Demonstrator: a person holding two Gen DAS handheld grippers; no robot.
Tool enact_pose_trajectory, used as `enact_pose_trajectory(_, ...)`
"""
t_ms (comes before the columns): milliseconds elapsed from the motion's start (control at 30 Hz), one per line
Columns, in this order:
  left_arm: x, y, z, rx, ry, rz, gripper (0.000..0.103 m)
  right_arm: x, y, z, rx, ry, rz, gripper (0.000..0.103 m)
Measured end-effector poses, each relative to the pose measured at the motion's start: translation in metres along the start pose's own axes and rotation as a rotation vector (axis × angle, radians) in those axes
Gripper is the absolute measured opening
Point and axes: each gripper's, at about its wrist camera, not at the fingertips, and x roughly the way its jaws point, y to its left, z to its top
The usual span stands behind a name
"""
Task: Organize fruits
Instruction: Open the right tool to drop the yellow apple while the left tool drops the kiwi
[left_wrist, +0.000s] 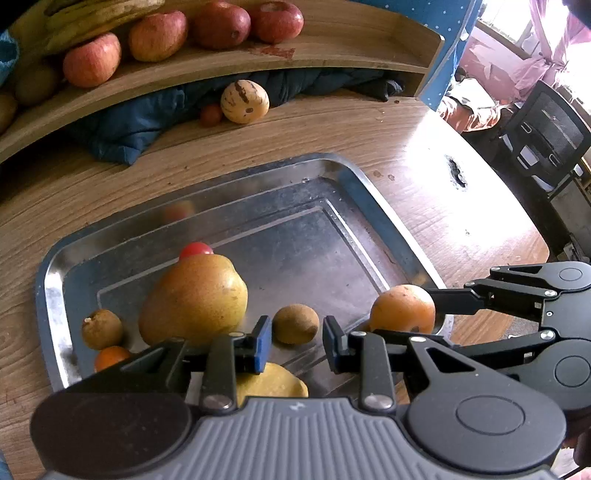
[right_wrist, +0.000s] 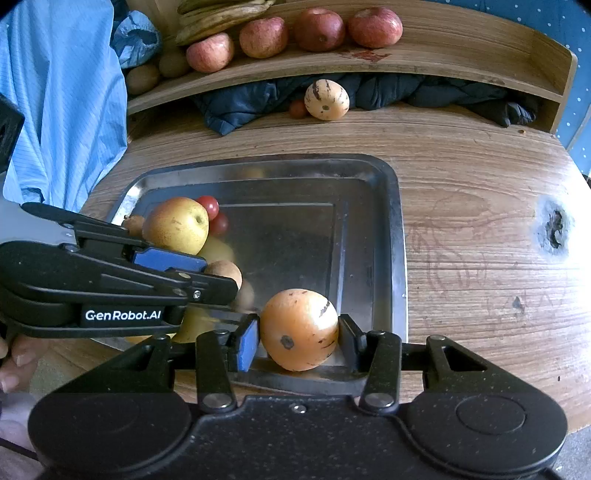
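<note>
A metal tray (left_wrist: 334, 166) (right_wrist: 391, 229) lies on the wooden table. It holds a large yellow-red pear (left_wrist: 194, 299) (right_wrist: 177, 225), cherry tomatoes (left_wrist: 195, 249) (right_wrist: 208, 205), brown kiwis (left_wrist: 295, 323) (right_wrist: 223, 271), a small orange (left_wrist: 110, 356) and a yellow fruit (left_wrist: 271, 384). My right gripper (right_wrist: 297, 332) is shut on an orange speckled melon (right_wrist: 299, 328) (left_wrist: 402, 308) at the tray's near right corner. My left gripper (left_wrist: 297, 341) is open, with a kiwi just beyond its fingers; it also shows in the right wrist view (right_wrist: 207, 275).
A curved wooden shelf (left_wrist: 332, 44) (right_wrist: 461, 40) at the back holds several red apples (left_wrist: 92, 61) (right_wrist: 319, 29), bananas (right_wrist: 221, 16) and kiwis. Below it lie a pale striped melon (left_wrist: 244, 101) (right_wrist: 327, 99), a small tomato and dark blue cloth (right_wrist: 424, 92).
</note>
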Motion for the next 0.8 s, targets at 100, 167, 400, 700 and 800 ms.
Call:
enact_pose_trajectory(100, -0.002, 0.0, -0.001, -0.002, -0.003, -0.004, 0.034, -0.002, 0.001, 0.0, -0.012, -0.008, -0.003, 0.048)
enact_pose_trajectory(167, -0.004, 0.001, -0.001, -0.003, -0.006, -0.007, 0.038, -0.004, 0.002, 0.0, -0.023, -0.014, -0.005, 0.048)
enact_pose_trajectory(400, -0.019, 0.001, 0.0, -0.011, -0.011, -0.034, 0.056, -0.016, 0.001, -0.002, -0.034, -0.028, -0.01, 0.059)
enact_pose_trajectory(700, -0.047, 0.007, -0.004, -0.014, -0.044, -0.054, 0.085, -0.036, 0.0, -0.001, -0.071, -0.048, -0.015, 0.08)
enact_pose_trajectory(800, -0.056, 0.013, -0.007, -0.024, -0.05, -0.056, 0.093, -0.04, -0.001, 0.001, -0.065, -0.05, -0.004, 0.086)
